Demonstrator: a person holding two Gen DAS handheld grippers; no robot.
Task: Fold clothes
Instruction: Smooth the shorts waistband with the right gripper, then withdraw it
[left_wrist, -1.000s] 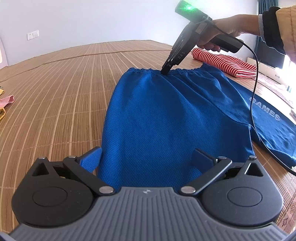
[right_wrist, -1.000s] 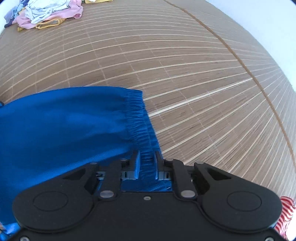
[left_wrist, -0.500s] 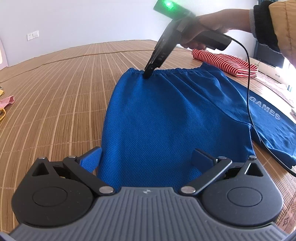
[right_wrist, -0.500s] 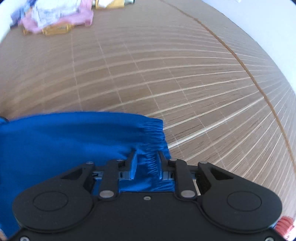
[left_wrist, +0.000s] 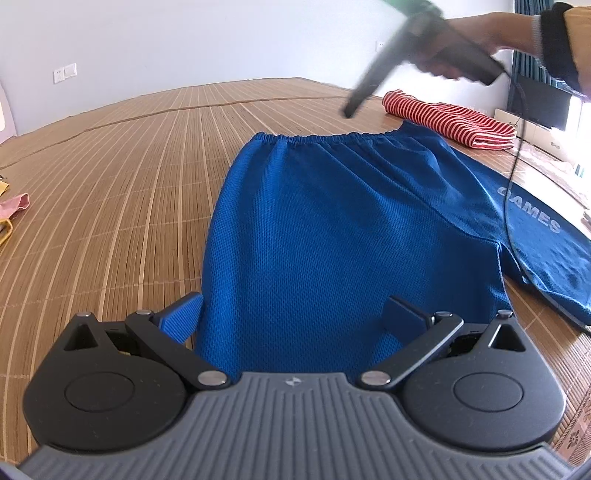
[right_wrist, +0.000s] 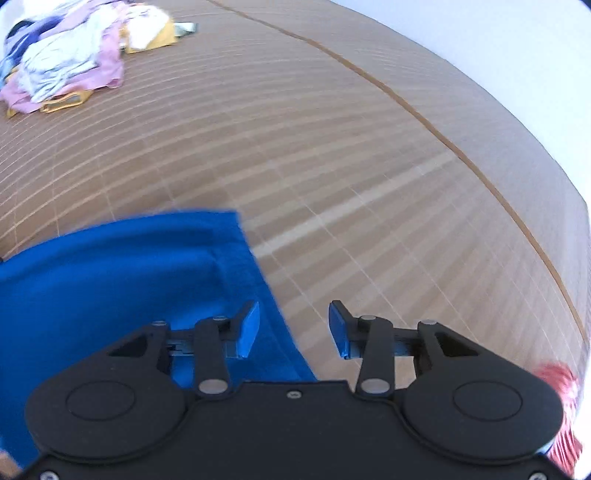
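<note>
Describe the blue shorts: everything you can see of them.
The blue shorts look like a sporty mesh knit, with a gathered elastic waistband at the far end. They lie flat and spread on the bamboo mat. White lettering, "GAMES", shows on the leg spread to the right. A black cable crosses over that leg. The left gripper is open, its fingers straddling the near hem. The right gripper is open above the waistband edge, holding nothing.

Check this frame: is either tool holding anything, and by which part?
Nothing is held. The right tool is open, lifted clear of the blue shorts' waistband. The left tool is open over their near end, gripping nothing.
</note>
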